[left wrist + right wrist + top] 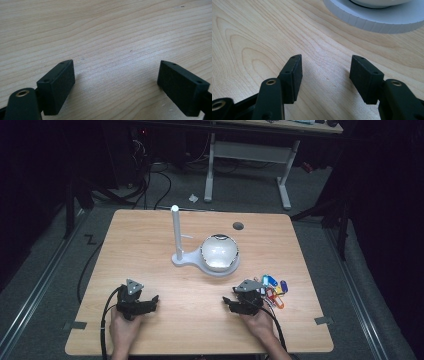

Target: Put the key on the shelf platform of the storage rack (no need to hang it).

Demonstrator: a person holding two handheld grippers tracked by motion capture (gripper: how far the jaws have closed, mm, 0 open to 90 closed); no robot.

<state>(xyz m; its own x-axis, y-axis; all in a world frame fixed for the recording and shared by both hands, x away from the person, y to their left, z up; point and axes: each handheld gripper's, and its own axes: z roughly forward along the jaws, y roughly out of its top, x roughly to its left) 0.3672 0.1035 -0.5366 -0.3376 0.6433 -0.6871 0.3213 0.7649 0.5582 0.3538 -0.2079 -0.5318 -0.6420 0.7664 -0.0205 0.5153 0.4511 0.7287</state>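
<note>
A light wooden table (150, 245) with rounded corners stands on grey carpet in a dim room, with black cables trailing across the floor beyond its far edge and the white legs of another desk (250, 157) behind that. Near the table's middle sits a white plastic stand (182, 259) with an upright post toward the far edge, and a shiny white round bowl (219, 252) rests on the stand's disc. A small dark round hole (238, 226) marks the table near its far edge.

At the near edge, the left gripper (145, 305) rests over bare wood, its jaws spread wide with nothing between them. The right gripper (232, 304) sits toward the near right corner, jaws likewise apart and empty, aimed at the rim of the stand. Just beside it, toward the right edge, lies a bunch of colourful plastic key tags (274, 290), touching neither jaw.
</note>
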